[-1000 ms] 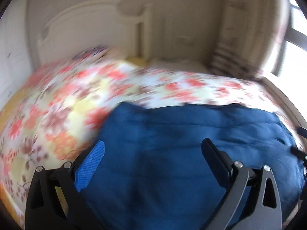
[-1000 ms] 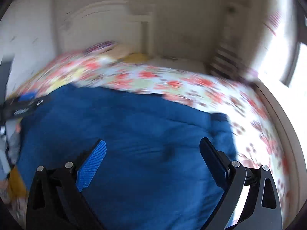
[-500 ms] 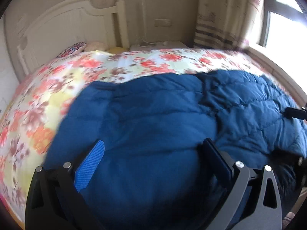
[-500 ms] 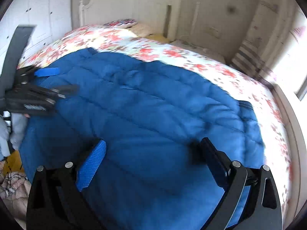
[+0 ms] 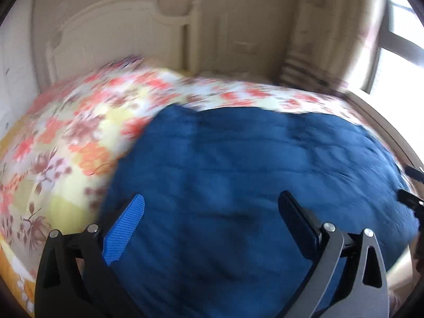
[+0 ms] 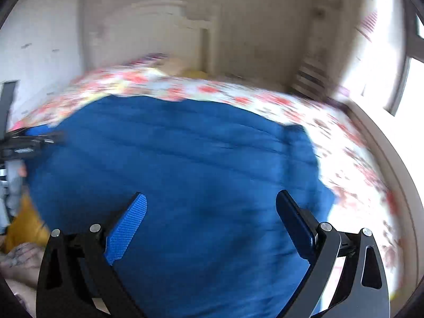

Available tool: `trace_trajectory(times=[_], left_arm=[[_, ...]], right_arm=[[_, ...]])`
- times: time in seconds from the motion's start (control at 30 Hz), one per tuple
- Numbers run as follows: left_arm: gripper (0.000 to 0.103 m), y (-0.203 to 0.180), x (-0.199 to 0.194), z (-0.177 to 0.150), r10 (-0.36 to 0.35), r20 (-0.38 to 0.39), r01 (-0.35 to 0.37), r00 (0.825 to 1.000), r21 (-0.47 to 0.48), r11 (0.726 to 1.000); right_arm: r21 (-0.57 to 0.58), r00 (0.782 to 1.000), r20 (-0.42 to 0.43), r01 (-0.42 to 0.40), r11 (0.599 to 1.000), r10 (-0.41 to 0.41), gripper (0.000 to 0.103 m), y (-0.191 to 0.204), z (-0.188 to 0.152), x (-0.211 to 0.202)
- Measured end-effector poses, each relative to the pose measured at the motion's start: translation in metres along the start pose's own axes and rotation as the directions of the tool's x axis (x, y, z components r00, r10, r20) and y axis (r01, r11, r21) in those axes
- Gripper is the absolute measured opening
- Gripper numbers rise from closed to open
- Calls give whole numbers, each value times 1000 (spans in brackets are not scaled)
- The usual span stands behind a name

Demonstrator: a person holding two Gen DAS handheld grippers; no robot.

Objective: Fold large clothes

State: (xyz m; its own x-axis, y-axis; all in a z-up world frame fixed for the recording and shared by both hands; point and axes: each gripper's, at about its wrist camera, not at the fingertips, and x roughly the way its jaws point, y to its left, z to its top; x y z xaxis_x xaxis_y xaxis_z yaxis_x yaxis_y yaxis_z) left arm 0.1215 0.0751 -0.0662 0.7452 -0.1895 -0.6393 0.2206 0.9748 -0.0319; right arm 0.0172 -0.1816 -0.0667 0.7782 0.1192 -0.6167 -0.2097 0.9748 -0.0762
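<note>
A big blue quilted jacket [image 5: 251, 175] lies spread across a bed with a floral cover [image 5: 66, 143]. My left gripper [image 5: 212, 212] hangs open above the jacket's left part, nothing between its fingers. In the right wrist view the same jacket [image 6: 185, 164] fills the middle, and my right gripper [image 6: 210, 209] is open over its near right part, holding nothing. The left gripper [image 6: 23, 143] shows at the left edge of that view, over the jacket's left edge. Both views are blurred by motion.
A cream headboard [image 5: 119, 34] and wall stand behind the bed. A curtain [image 5: 318, 39] and bright window [image 5: 397, 53] are at the right. White cupboards [image 6: 39, 58] are at the left. A yellow cloth [image 6: 23, 228] and a hand [image 6: 18, 262] show low left.
Both cameras swung: half a second ago they looked down over the whole jacket, now they point lower and closer, toward the headboard. Both grippers stay open; the jacket lies as before.
</note>
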Motion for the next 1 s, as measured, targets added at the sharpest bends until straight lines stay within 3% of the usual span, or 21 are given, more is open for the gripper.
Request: trace_trajectory(times=[0.1, 0.13, 0.2, 0.33, 0.47, 0.6, 0.67, 0.73, 0.8, 0.9, 1.0], left_arm=[[101, -47, 0, -20, -34, -20, 36, 999, 159, 987], [101, -59, 8, -28, -16, -33, 22, 999, 189, 982], [101, -69, 14, -40, 50, 12, -52, 999, 222, 974], [101, -57, 17, -34, -1, -40, 10, 999, 203, 979], [101, -41, 2, -35, 29, -26, -24, 999, 175, 984], [101, 13, -17, -36, 98, 10, -98, 995, 29, 995], [101, 40, -9, -44, 150, -33, -151, 988, -26, 988], [101, 51, -5, -50, 108, -43, -110, 993, -46, 993], [101, 50, -5, -53, 115, -41, -116, 993, -41, 992], [101, 46, -4, -50, 141, -52, -143, 989, -26, 989], [101, 48, -3, -51, 134, -53, -136, 990, -31, 990]], right_arm=[[-94, 999, -7, -47, 994, 47, 96, 36, -6, 4], [-128, 998, -34, -63, 990, 59, 96, 47, -10, 12], [-182, 999, -43, -19, 983, 11, 97, 60, -21, 26], [-172, 998, -45, -44, 984, 37, 98, 47, -22, 22], [-147, 999, -27, -24, 989, 21, 97, 32, -29, 7], [-31, 1000, 17, 24, 999, -24, 97, -5, -47, -19], [50, 999, 23, 32, 998, -33, 97, -26, -64, -24], [129, 1000, 25, -6, 992, 3, 98, -49, -75, -22], [200, 999, 43, -42, 979, 34, 97, -61, -86, -30], [215, 997, 82, -26, 976, 9, 97, -66, -96, -50], [327, 990, 141, -64, 943, 18, 97, -86, -117, -73]])
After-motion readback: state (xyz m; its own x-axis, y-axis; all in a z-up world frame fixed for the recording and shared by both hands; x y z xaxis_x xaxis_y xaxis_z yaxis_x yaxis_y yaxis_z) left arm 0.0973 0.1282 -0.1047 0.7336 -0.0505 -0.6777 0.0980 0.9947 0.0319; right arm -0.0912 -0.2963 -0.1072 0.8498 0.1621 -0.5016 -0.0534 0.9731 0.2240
